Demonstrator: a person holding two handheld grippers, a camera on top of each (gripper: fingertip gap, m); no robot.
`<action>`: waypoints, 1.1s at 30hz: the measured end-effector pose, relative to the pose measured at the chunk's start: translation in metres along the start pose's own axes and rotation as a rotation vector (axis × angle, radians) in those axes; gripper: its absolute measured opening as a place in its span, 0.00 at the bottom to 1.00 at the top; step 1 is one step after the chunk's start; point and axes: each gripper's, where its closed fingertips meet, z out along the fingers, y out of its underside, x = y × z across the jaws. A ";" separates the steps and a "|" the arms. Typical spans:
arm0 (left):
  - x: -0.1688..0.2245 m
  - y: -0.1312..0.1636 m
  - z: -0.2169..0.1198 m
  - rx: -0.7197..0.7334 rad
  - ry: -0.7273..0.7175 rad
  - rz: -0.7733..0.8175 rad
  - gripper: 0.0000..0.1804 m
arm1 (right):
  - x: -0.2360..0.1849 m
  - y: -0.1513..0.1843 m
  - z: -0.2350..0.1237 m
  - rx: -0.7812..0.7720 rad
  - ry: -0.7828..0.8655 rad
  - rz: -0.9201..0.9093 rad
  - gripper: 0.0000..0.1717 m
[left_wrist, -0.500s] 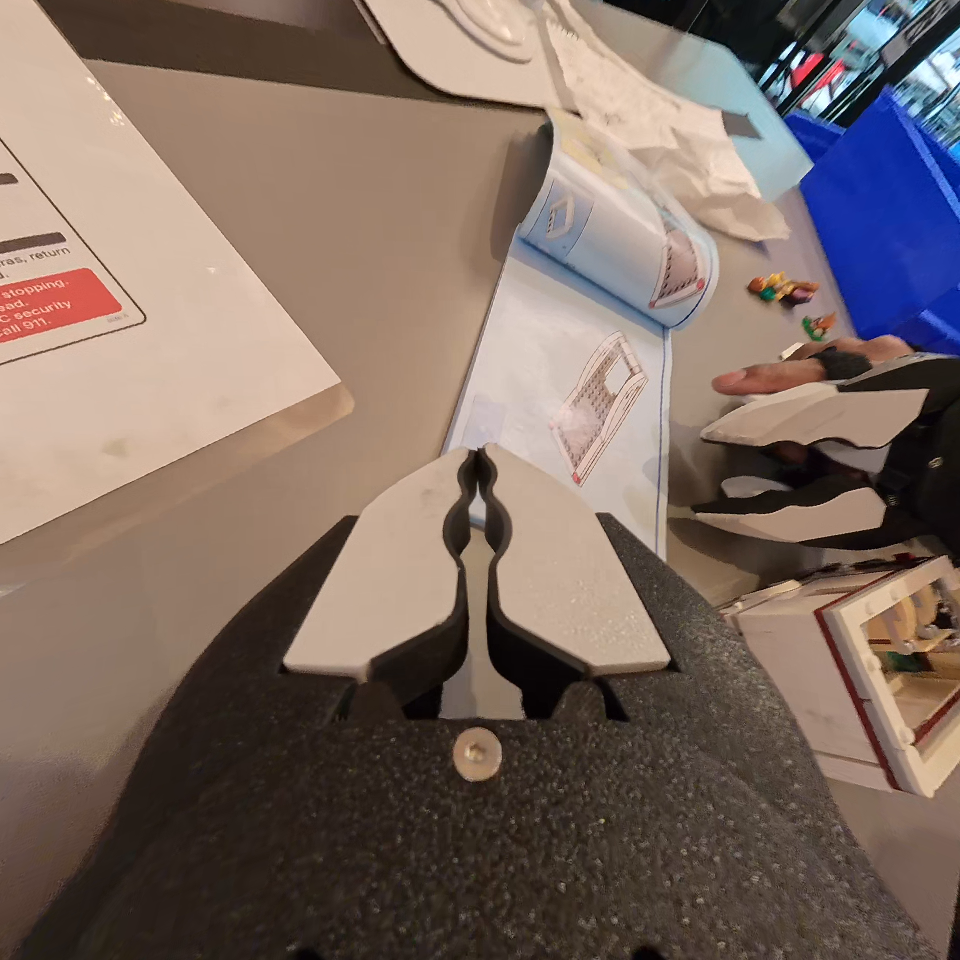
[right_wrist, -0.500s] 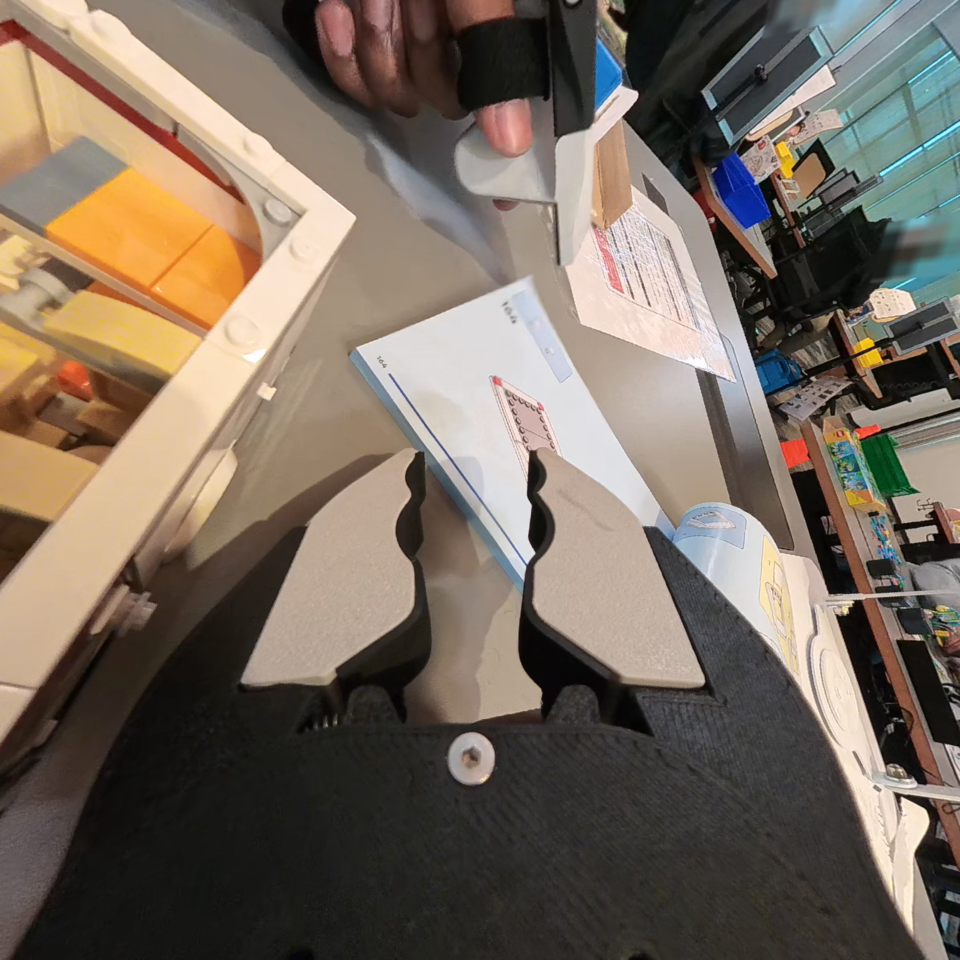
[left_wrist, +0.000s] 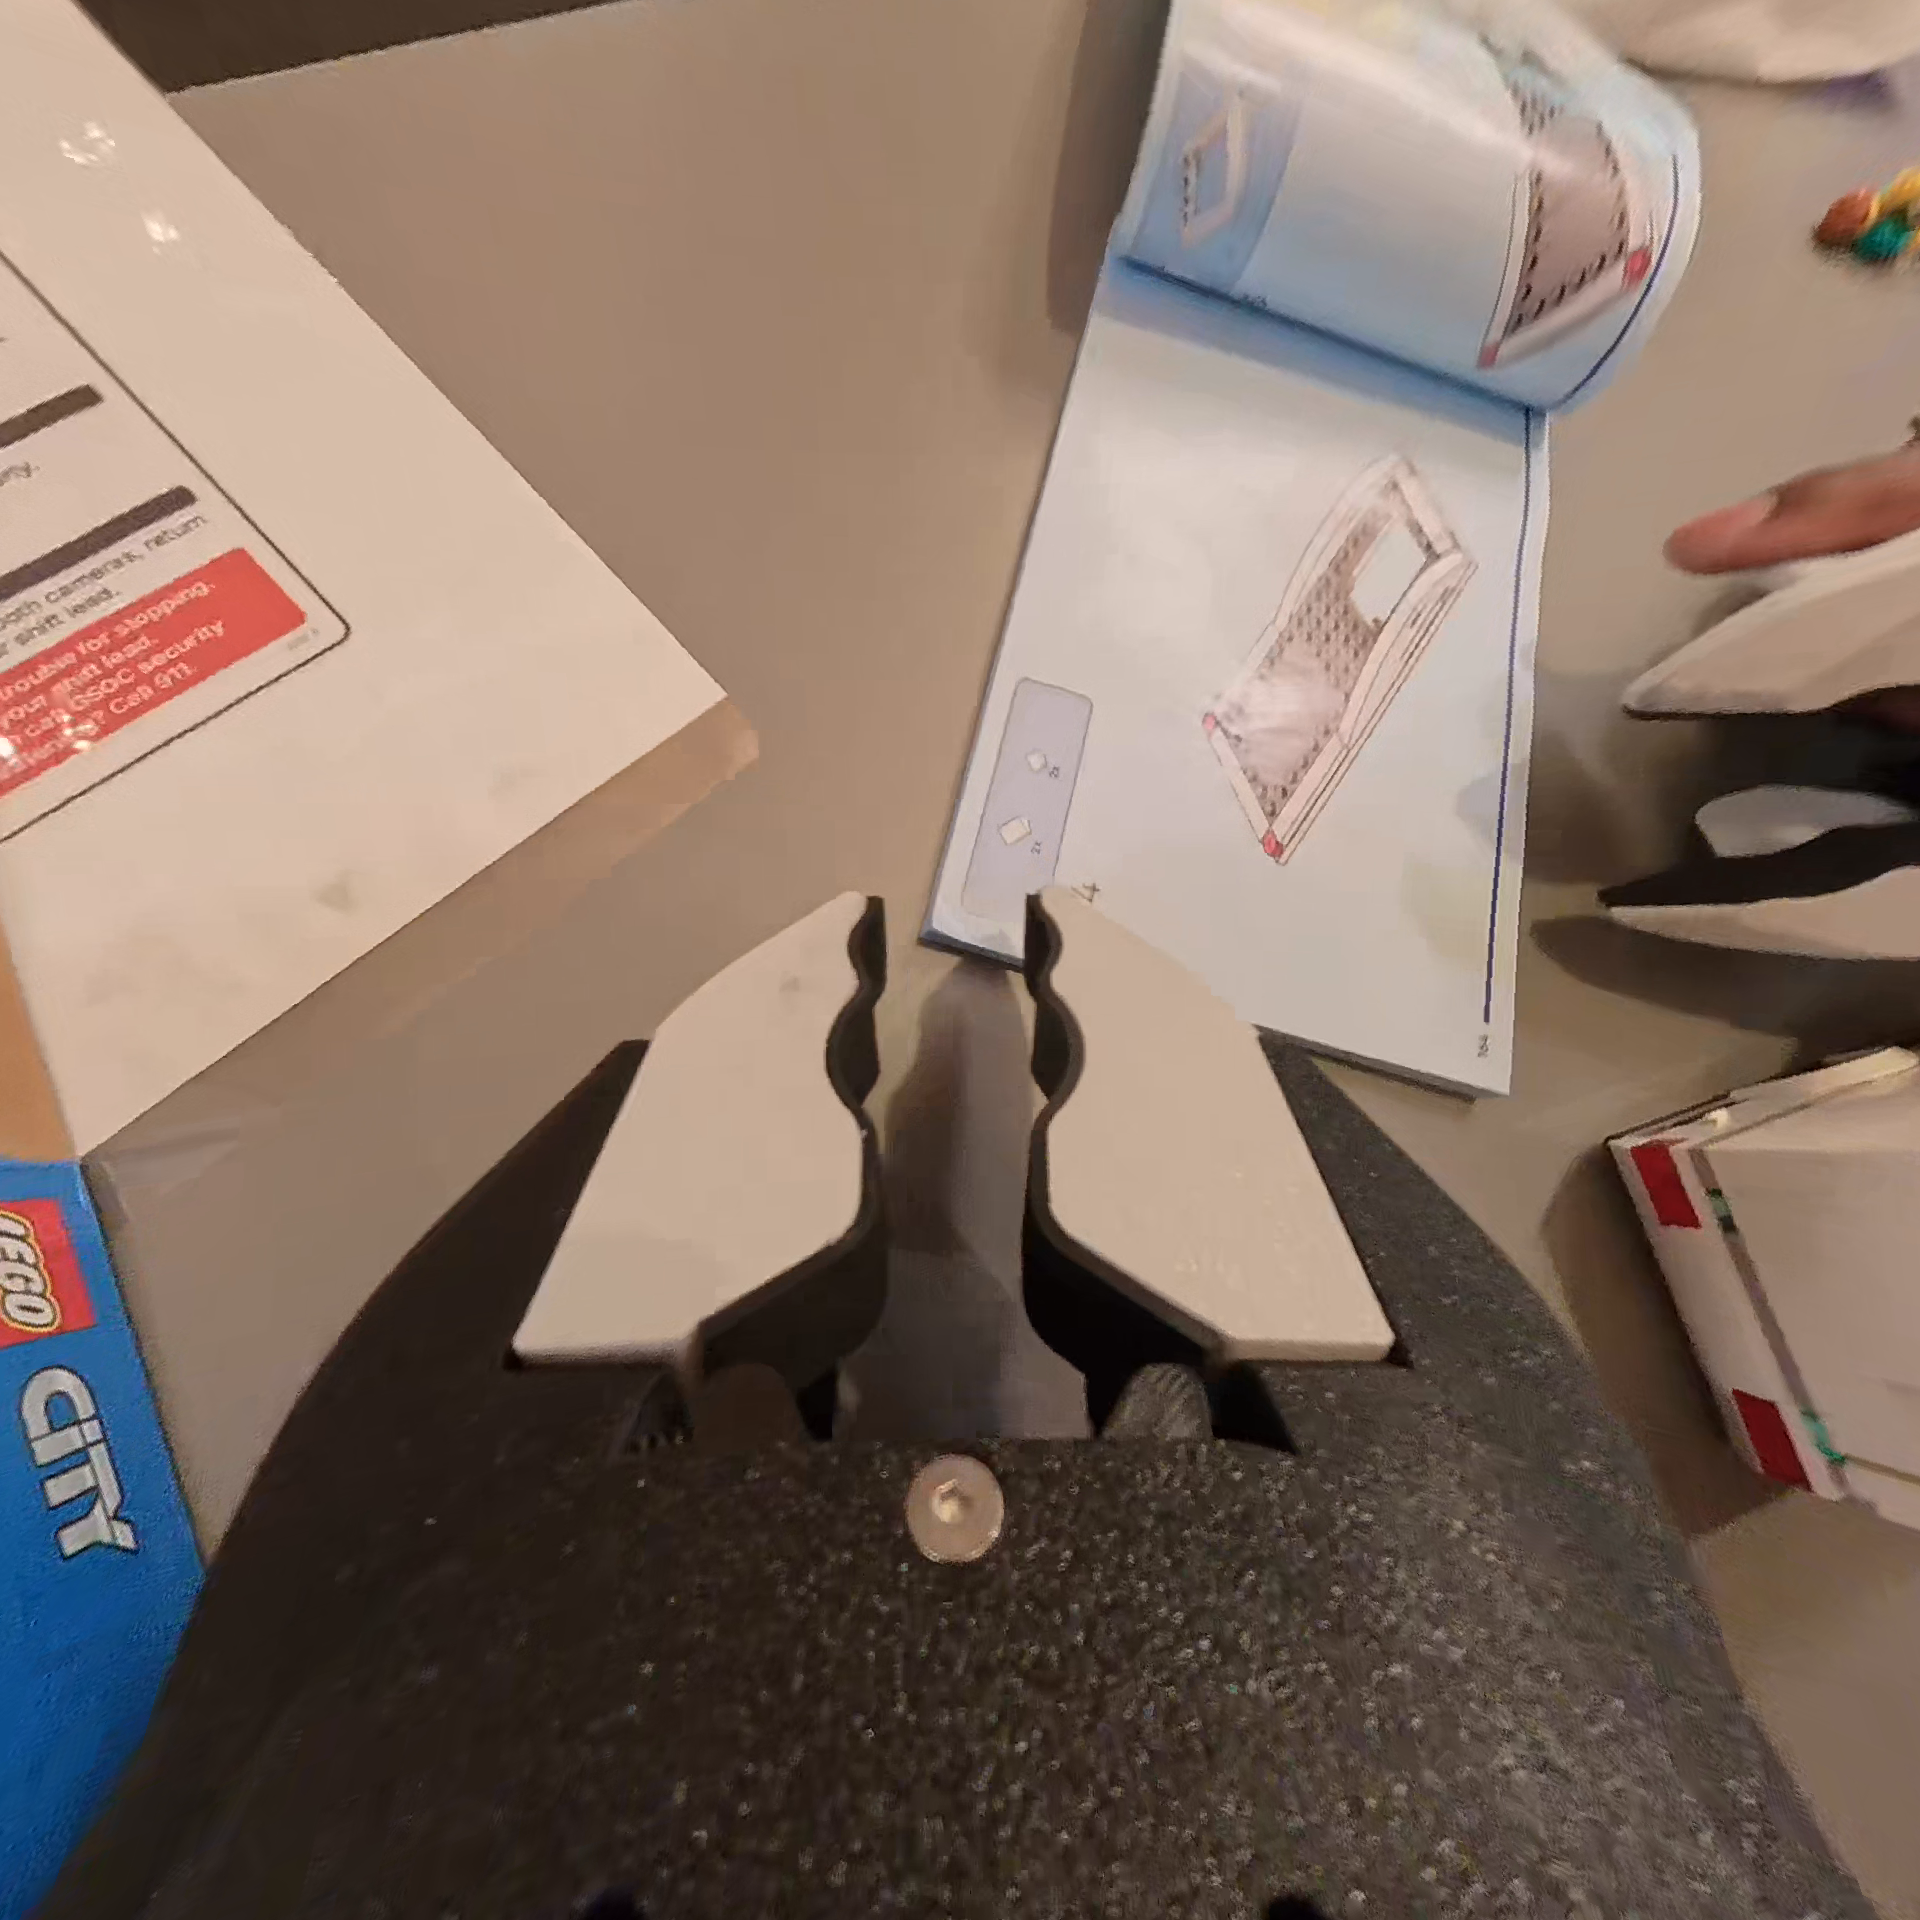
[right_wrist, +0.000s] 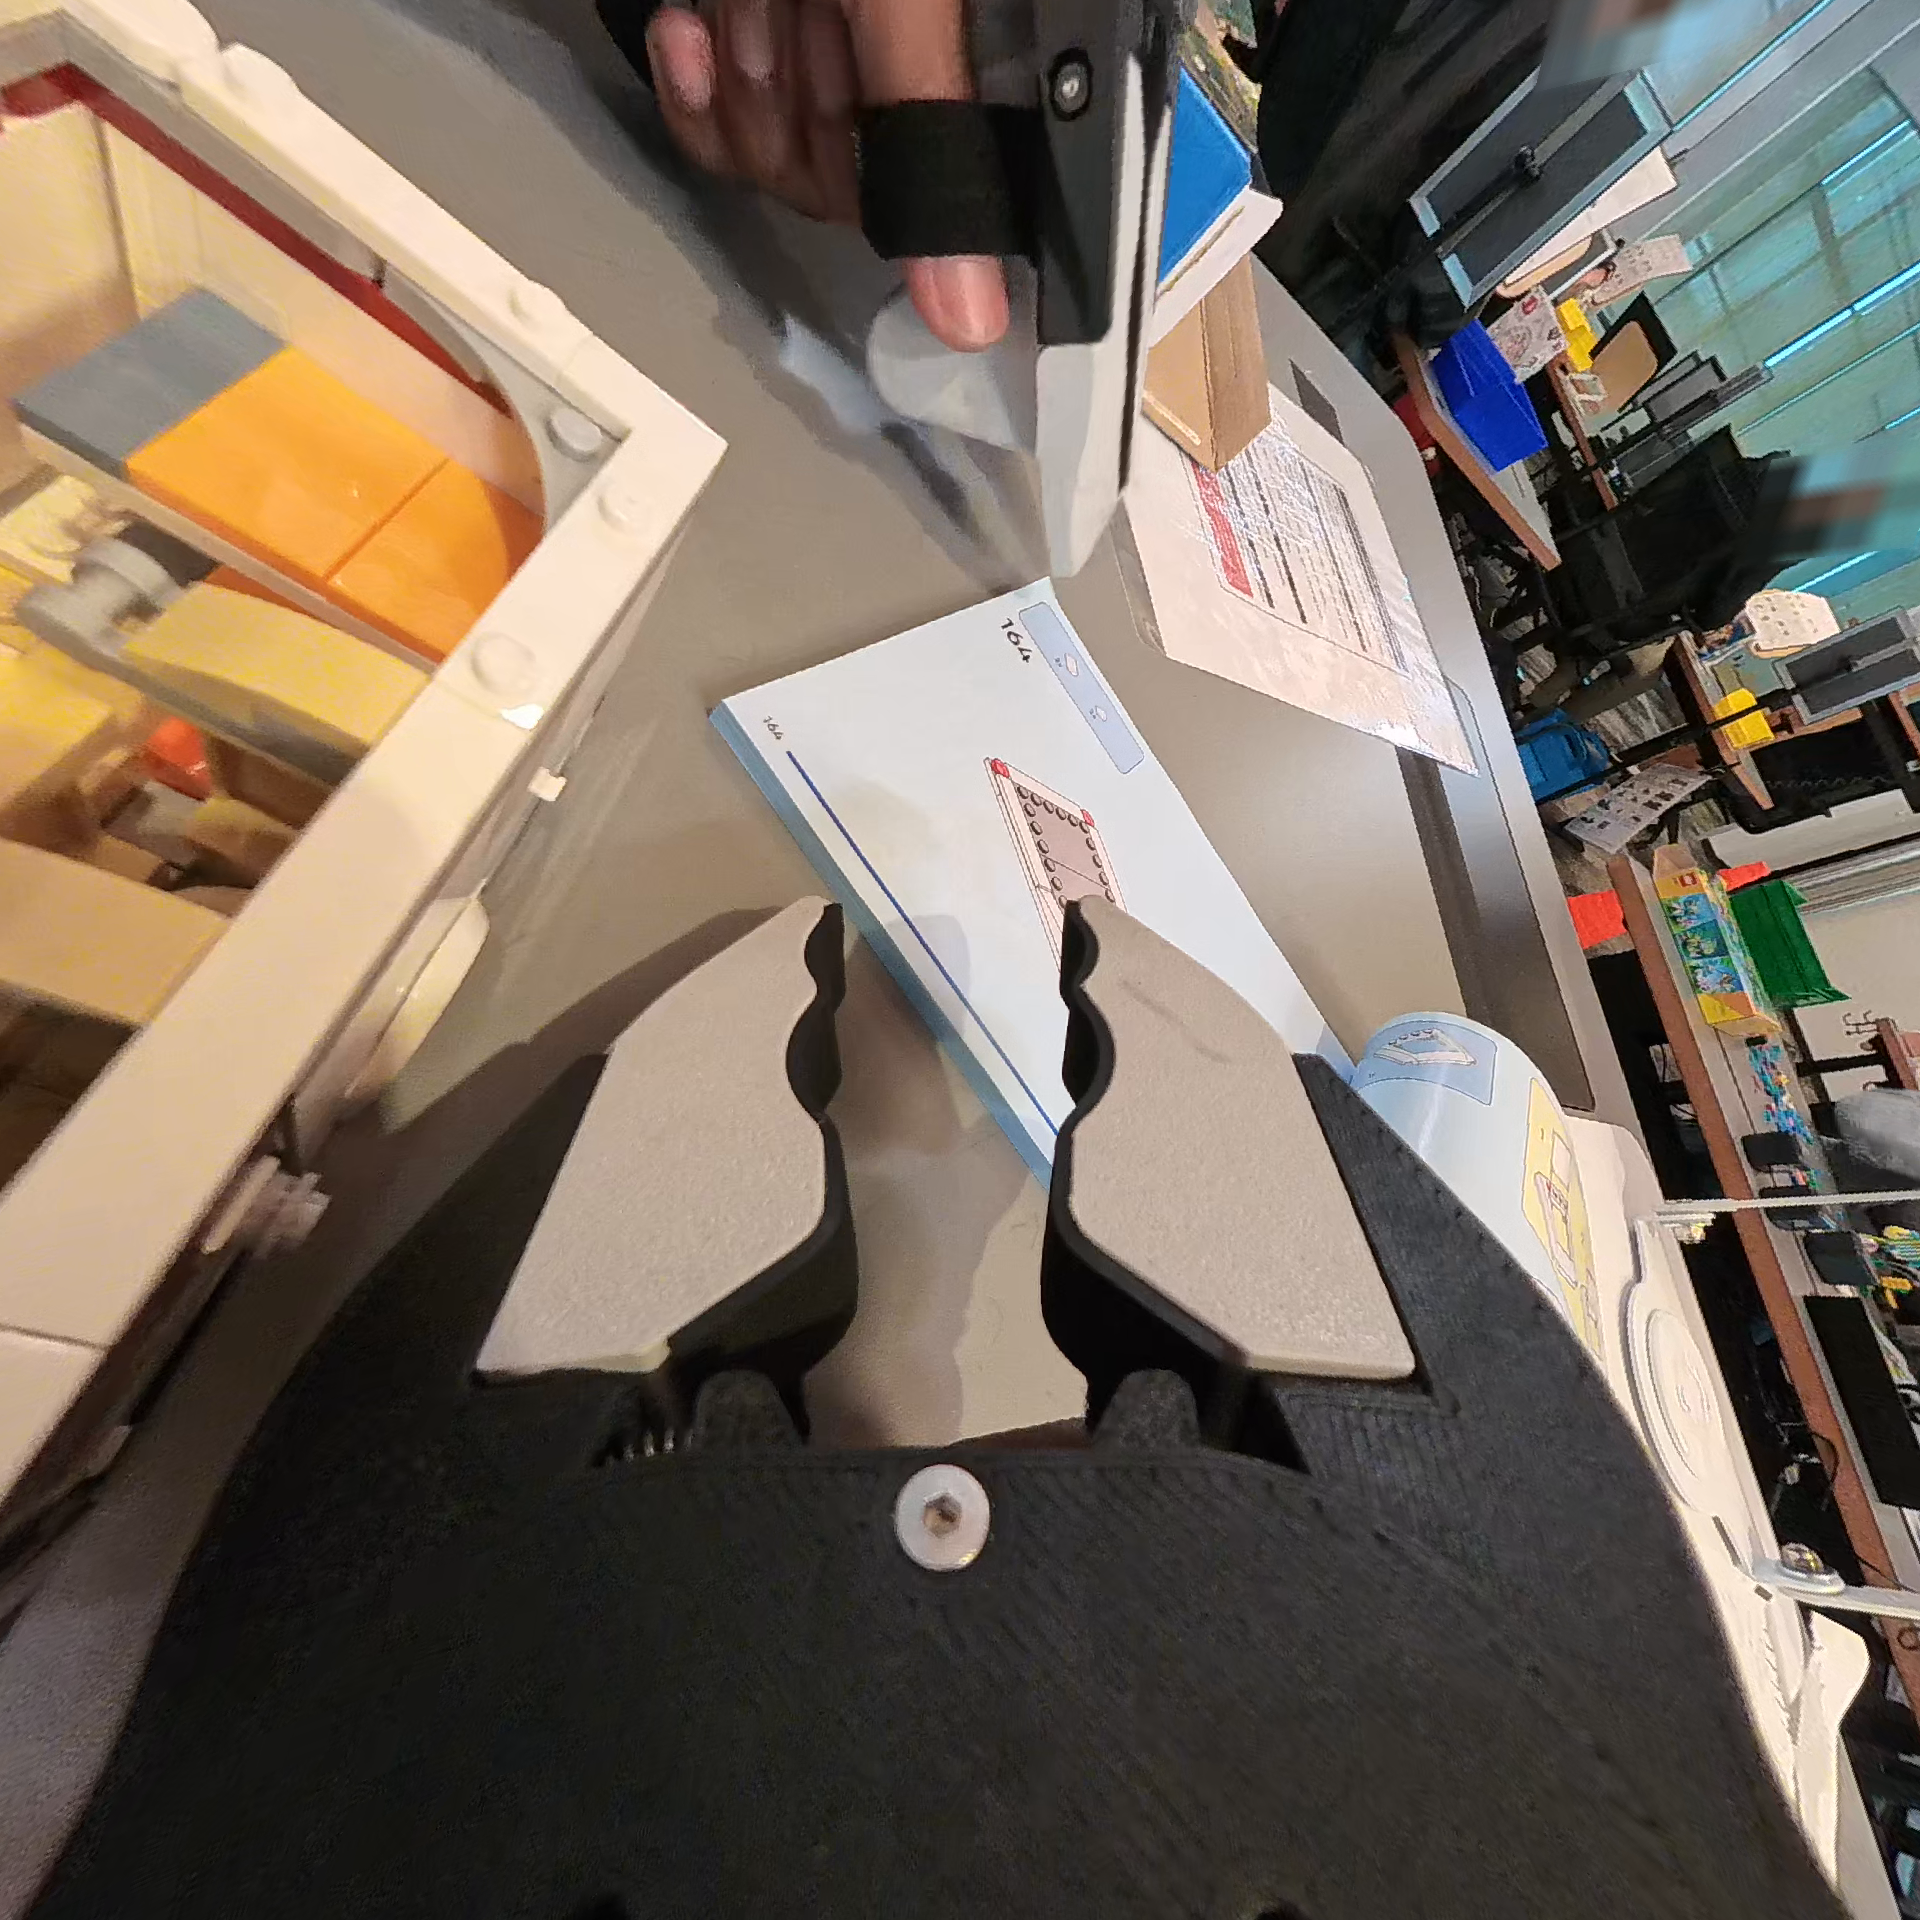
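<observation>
On the grey table (left_wrist: 790, 436) the open booklet (left_wrist: 1278, 665) is my landmark. My left gripper (left_wrist: 954, 914) is narrowly open and empty, just at the booklet's near corner. My right gripper (right_wrist: 945, 925) is wider and empty, over the booklet's edge beside the white brick model (right_wrist: 343, 790).

Two hand-held grippers with speckled black bodies, each fixed by one silver screw (left_wrist: 954, 1509). Flat pale-grey wedge fingers (left_wrist: 727, 1122) lined with wavy black pads. Black strap (right_wrist: 925, 177) wrapped around one finger of the hand (right_wrist: 831, 125).
</observation>
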 end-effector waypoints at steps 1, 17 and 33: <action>0.002 0.002 0.001 -0.012 0.005 0.021 0.16 | 0.000 0.000 0.000 0.000 0.000 0.000 0.23; 0.016 0.008 0.006 -0.066 0.025 0.133 0.24 | 0.000 0.000 0.000 -0.002 0.001 0.001 0.23; 0.014 0.007 0.006 -0.063 0.014 0.124 0.23 | 0.000 0.000 0.000 -0.004 0.002 0.001 0.23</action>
